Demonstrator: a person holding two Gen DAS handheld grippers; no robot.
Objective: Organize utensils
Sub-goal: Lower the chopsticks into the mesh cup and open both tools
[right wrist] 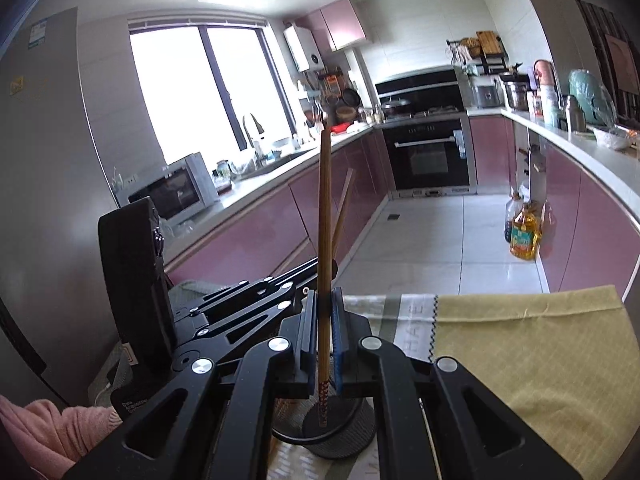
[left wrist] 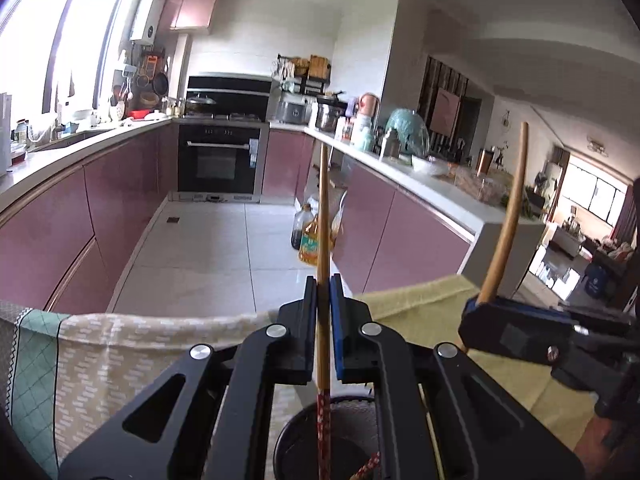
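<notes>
The left gripper (left wrist: 323, 332) is squeezed tight on a wooden chopstick (left wrist: 323, 216) that stands almost straight up. The right gripper (right wrist: 323, 336) pinches its own chopstick (right wrist: 325, 216) the same way. Each stick's red patterned end hangs over a round black mesh cup (right wrist: 340, 438), which sits on a yellow cloth (right wrist: 540, 360) on the surface.

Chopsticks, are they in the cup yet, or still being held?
Still held. The left gripper clamps one chopstick and the right gripper clamps the other chopstick, both patterned ends hanging over the black mesh holder. Left to do: lower them in and let go.
</notes>
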